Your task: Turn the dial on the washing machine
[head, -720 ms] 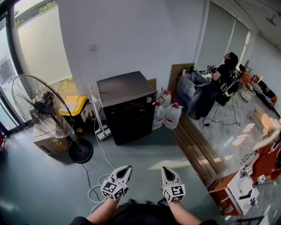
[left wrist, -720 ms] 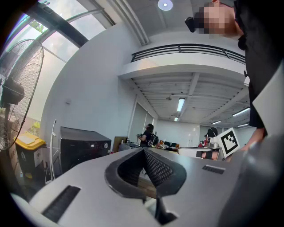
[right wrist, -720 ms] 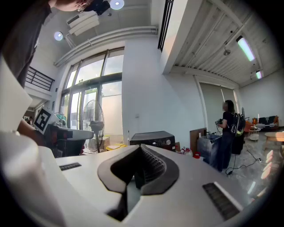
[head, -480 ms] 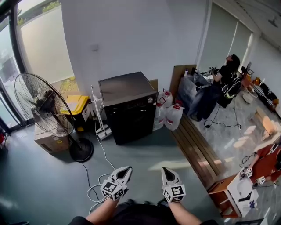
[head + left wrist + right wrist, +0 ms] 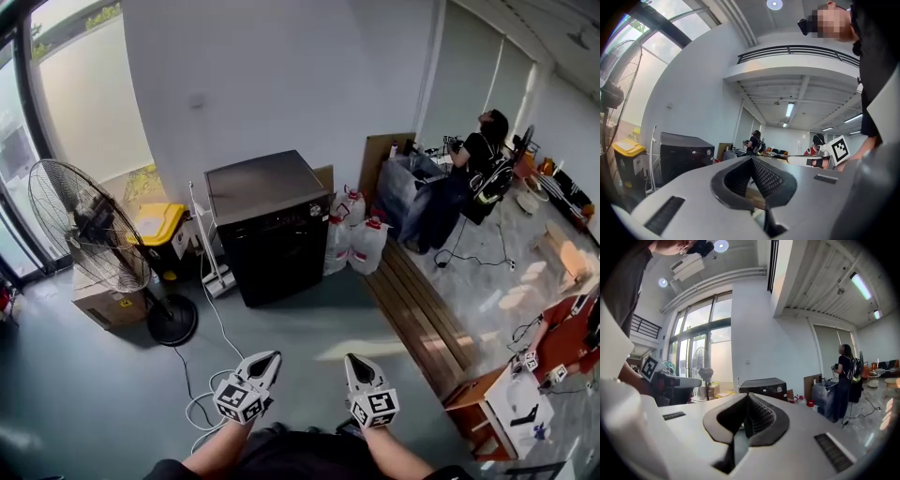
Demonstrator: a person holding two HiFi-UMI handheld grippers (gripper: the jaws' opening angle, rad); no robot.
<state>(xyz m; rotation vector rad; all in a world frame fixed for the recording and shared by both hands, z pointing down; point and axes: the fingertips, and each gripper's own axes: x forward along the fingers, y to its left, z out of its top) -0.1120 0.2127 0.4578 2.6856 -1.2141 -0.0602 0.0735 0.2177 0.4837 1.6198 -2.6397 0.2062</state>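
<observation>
Dial (image 5: 316,212) sits at the right end of the black washing machine's (image 5: 272,239) front panel, seemingly a small pale round knob, though it is tiny from the head view. The machine stands on the floor against the white wall, between a standing fan (image 5: 89,239) and some white jugs (image 5: 367,246). The left gripper (image 5: 270,359) and right gripper (image 5: 354,362) are low in front of the person, side by side, pointing towards the machine but well apart from it. Each has its jaws pressed together with nothing between them. Compared with the earlier frames, both grippers keep the same place and the machine is no nearer; only the head view has shifted slightly.
</observation>
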